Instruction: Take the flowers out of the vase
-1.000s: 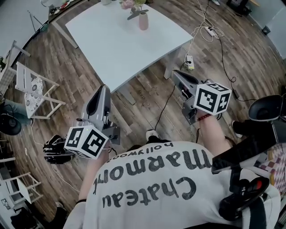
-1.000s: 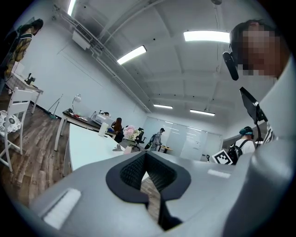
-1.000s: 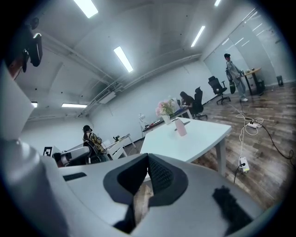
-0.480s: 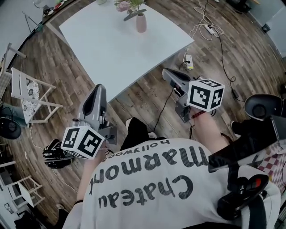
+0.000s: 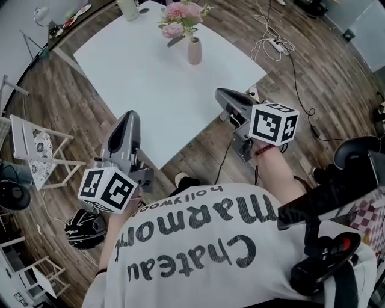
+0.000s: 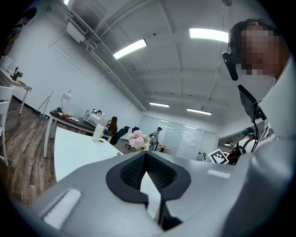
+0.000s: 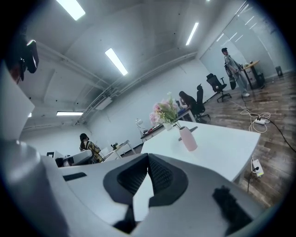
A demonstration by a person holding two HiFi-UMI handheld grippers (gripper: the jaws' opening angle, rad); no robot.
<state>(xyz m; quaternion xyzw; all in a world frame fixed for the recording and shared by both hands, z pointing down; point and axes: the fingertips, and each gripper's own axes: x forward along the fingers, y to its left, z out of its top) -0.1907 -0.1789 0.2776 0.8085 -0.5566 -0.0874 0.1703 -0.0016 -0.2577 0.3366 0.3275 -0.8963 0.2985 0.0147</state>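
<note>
While my left gripper and right gripper hang pressed together, empty, off near edge of table, vase holds flowers toward far side; jug beyond.

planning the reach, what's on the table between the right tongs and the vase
Only bare white table separates the right tongs from the vase, seen in the head view.

White table, folding chair (leftward).
</note>
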